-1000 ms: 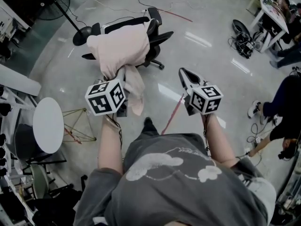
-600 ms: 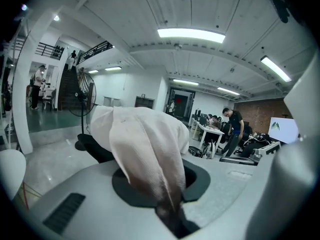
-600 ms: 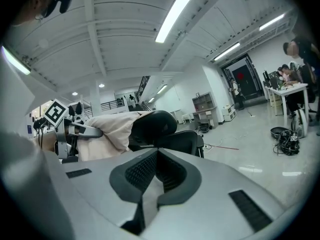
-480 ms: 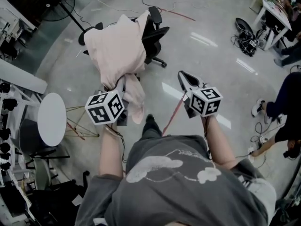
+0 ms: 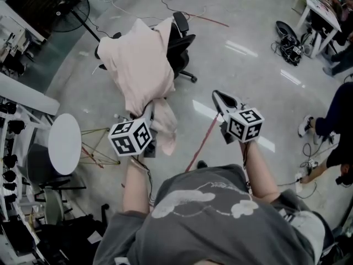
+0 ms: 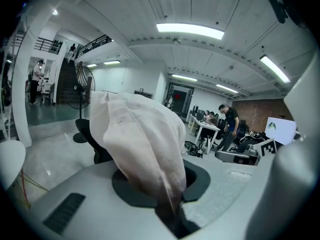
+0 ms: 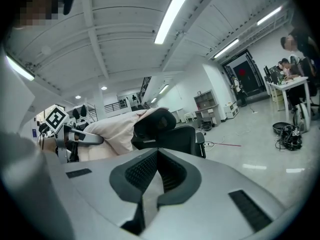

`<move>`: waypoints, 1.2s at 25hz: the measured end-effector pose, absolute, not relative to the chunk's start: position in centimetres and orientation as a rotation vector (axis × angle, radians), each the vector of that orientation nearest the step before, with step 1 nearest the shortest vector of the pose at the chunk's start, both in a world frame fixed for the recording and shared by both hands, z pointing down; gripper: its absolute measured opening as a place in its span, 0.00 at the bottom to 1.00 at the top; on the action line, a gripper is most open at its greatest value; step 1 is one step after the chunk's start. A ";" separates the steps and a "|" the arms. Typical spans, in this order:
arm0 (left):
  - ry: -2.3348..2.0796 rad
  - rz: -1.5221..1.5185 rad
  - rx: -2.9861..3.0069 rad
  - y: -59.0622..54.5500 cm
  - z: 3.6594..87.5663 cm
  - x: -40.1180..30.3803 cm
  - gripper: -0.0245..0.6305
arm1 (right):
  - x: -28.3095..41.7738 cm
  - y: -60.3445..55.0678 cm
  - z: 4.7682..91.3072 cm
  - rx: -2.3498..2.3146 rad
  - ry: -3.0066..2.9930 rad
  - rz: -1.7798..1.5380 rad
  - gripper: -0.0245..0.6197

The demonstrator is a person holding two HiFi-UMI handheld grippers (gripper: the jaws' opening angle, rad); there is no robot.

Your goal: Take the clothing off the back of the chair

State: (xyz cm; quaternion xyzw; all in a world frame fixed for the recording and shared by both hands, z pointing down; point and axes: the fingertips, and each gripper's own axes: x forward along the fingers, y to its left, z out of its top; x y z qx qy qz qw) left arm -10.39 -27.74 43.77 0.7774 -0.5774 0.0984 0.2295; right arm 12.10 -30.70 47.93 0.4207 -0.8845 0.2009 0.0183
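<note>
Drawn back toward the person since a second ago, the left gripper and right gripper are being shown lower in the head view. The clothing, earlier draped slack over the chair, is now being stretched into a taut tent. One gathered end of the clothing is being pinched between the left gripper's closed jaws. From that claw the pale pink, softly creased cloth is being led toward twelve o'clock to the chair back, which is being covered by its far end. A loose fold is being left hanging at four o'clock of the jaws. The right gripper's jaws are being held pressed together on nothing, at three o'clock of the left gripper and well apart from the cloth
</note>
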 end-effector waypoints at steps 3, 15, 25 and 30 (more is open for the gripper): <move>-1.578 0.257 2.147 -27.2 43.9 -10.4 0.10 | 12.2 -30.5 47.7 1.301 -2.747 0.611 0.03; -1.505 0.200 2.200 -19.9 43.5 -12.0 0.10 | 7.7 -24.7 46.1 1.265 -2.765 0.549 0.03; -1.447 0.168 2.265 -12.9 41.7 -13.1 0.10 | 6.1 -17.8 44.2 1.331 -2.780 0.524 0.03; -1.424 0.152 2.287 -9.1 41.2 -13.3 0.10 | 5.4 -14.3 43.5 1.342 -2.785 0.517 0.03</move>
